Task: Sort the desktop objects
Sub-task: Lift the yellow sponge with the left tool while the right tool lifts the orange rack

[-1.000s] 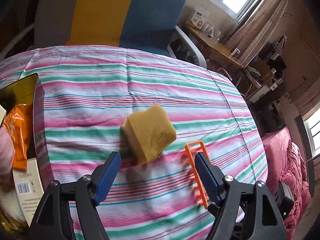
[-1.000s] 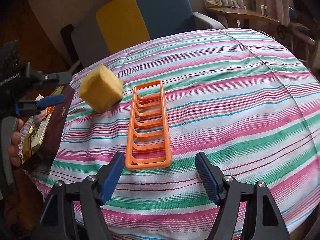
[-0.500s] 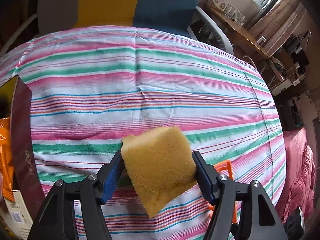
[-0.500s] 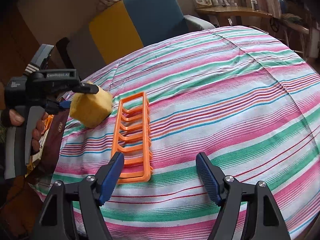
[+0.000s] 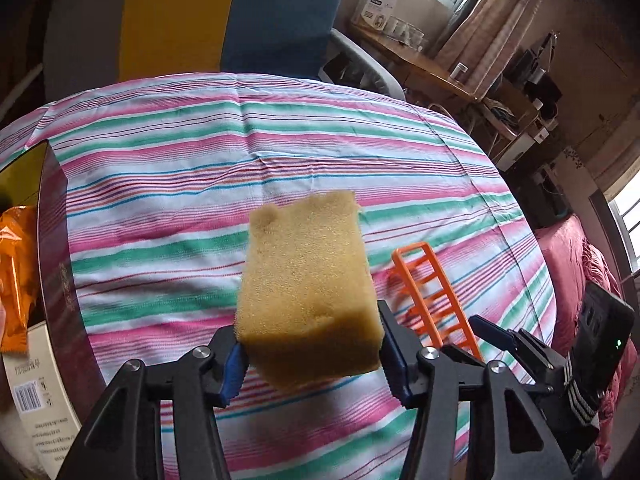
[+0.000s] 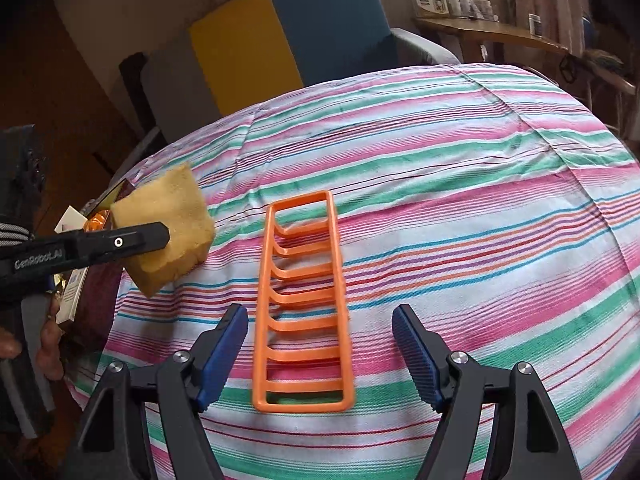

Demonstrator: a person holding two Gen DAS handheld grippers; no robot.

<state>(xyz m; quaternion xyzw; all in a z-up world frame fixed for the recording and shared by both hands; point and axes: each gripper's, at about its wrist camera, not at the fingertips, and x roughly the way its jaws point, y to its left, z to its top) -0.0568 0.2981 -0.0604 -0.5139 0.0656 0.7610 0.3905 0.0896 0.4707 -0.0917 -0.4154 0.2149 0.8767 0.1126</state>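
A round table draped in a pink, green and white striped cloth [image 6: 460, 184] fills both views, with a dark open cardboard box [image 5: 56, 240] of packets seen at its left edge. On the cloth a long orange plastic ladder-shaped rack [image 6: 302, 304] is laid flat, its long axis running straight away from the right gripper [image 6: 320, 352], whose blue-padded jaws are held about half open and empty, one on either side of the rack's near end. The rack is therefore judged nearer to the right hand, and to be taken across its narrow width. A yellow foam sponge block [image 5: 308, 292] is clamped in the left gripper [image 5: 312, 354], whose jaws have just been closing onto it, and is carried clear of the cloth, between rack and box.
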